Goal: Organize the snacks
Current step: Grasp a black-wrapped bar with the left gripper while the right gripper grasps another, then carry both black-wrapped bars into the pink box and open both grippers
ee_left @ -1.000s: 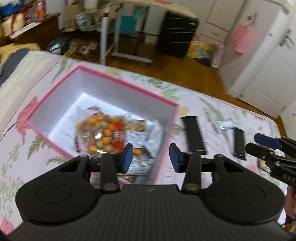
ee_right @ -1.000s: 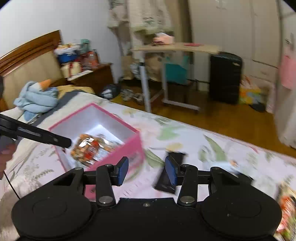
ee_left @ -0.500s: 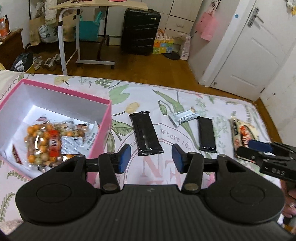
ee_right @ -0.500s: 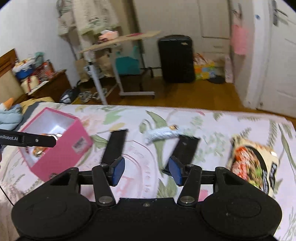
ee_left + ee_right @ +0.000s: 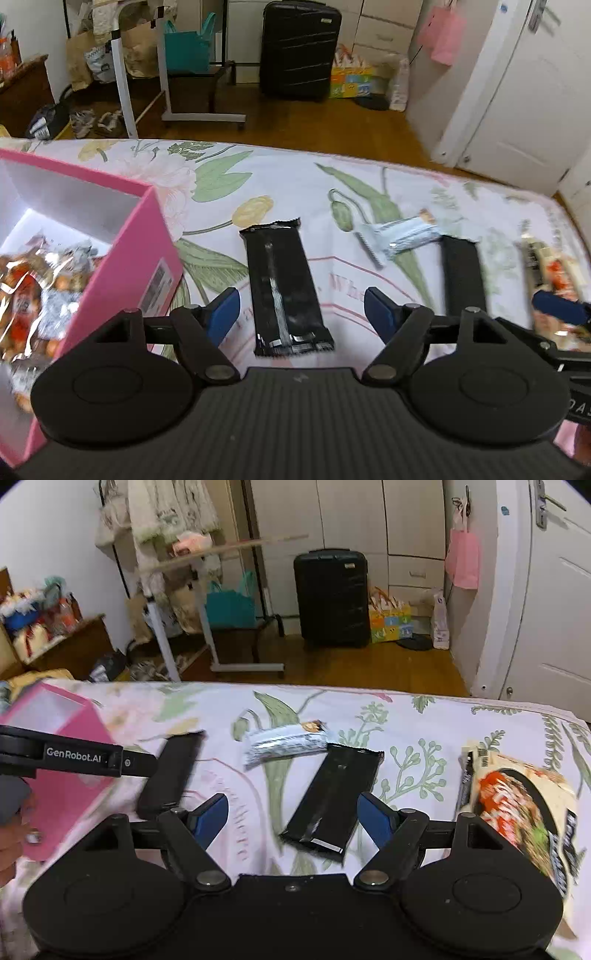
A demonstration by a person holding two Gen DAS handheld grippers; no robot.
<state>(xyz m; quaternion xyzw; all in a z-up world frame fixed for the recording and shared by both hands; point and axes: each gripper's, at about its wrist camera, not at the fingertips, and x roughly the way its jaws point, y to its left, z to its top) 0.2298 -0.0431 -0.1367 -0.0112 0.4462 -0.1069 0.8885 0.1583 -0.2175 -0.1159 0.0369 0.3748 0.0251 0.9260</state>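
Both grippers' fingers now spread wider.

Pink box, white inside. Floral bedsheet: green leaves, pink blooms. Two black bars. Silvery-white wrapper. Cream noodle packet, red-orange print, blurred. Blue fingertips.

A pink box with white inner walls sits open at the left side of the floral bedspread, holding shiny packets of orange snacks. Just right of it a black wrapped bar lies flat, its length running toward the bedspread's far edge; further right a second black bar lies flat with a small silver-white bar touching its far end. Near the right edge lies a cream noodle packet printed with a bowl picture.
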